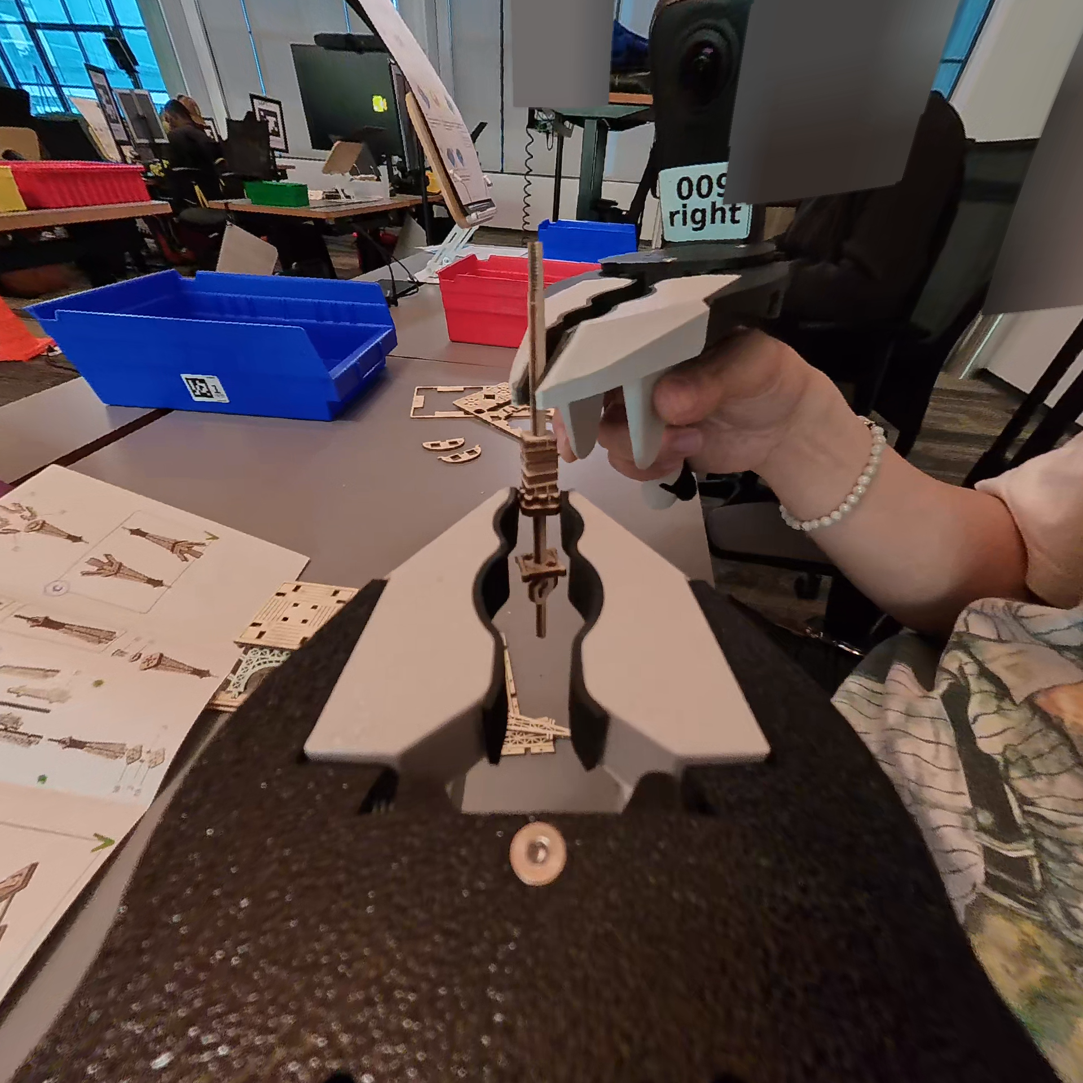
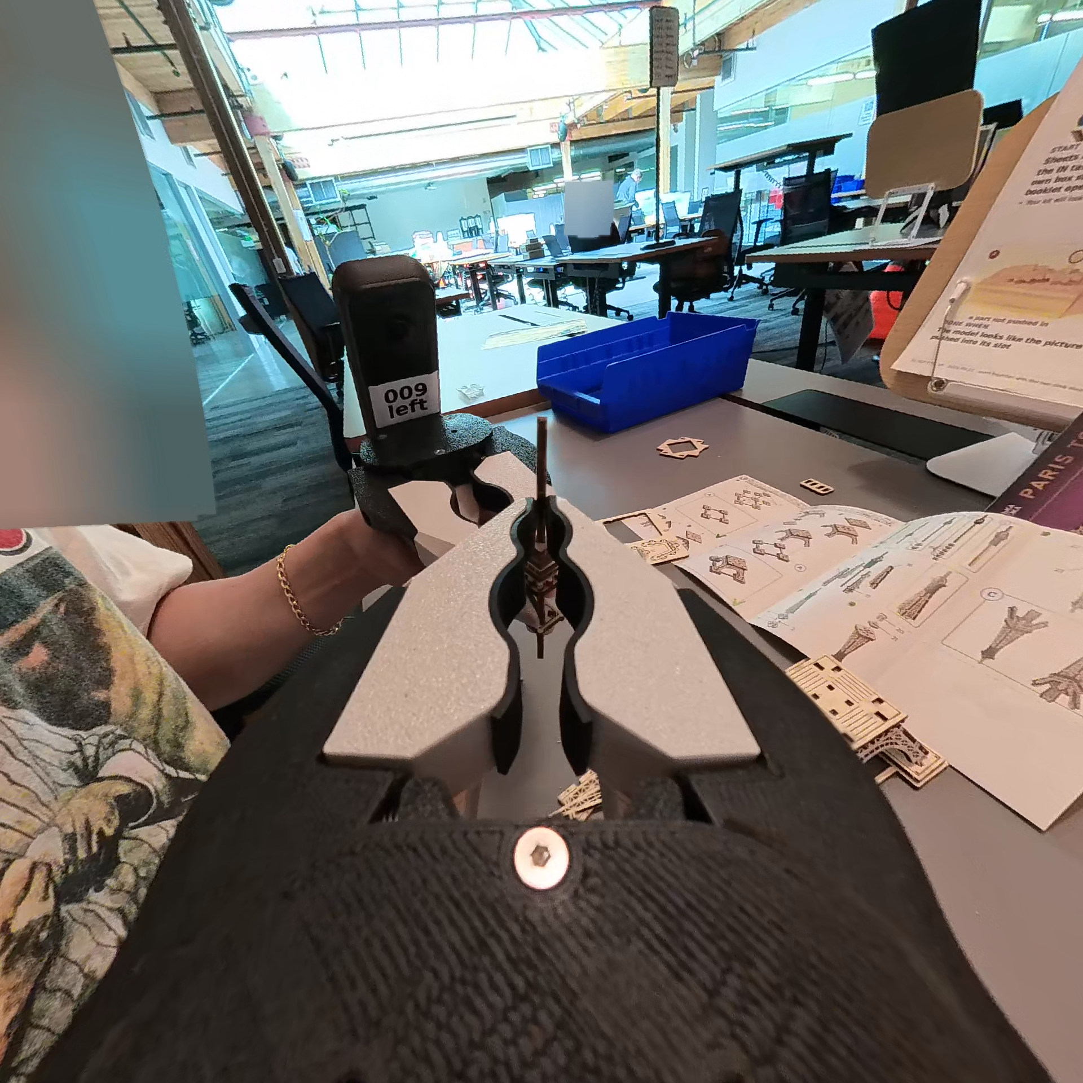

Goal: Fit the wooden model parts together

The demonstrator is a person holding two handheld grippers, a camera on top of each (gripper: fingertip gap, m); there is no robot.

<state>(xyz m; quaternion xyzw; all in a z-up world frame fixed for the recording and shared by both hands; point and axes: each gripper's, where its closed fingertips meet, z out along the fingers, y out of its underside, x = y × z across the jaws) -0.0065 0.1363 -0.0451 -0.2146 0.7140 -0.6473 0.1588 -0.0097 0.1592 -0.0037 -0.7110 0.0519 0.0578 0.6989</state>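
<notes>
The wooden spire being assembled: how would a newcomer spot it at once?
Start at the big blue bin, then move right to where the two grippers meet above the grey table. The wooden spire stands upright between them, unlike the flat loose pieces lying nearby.

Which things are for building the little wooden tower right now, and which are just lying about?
For the job:
- wooden spire rod, with small pieces stacked on it
- left gripper, holding the stack
- right gripper, holding the rod higher up
- instruction booklet

Lying about:
- blue bin
- red bin
- two small curved wooden pieces
</notes>
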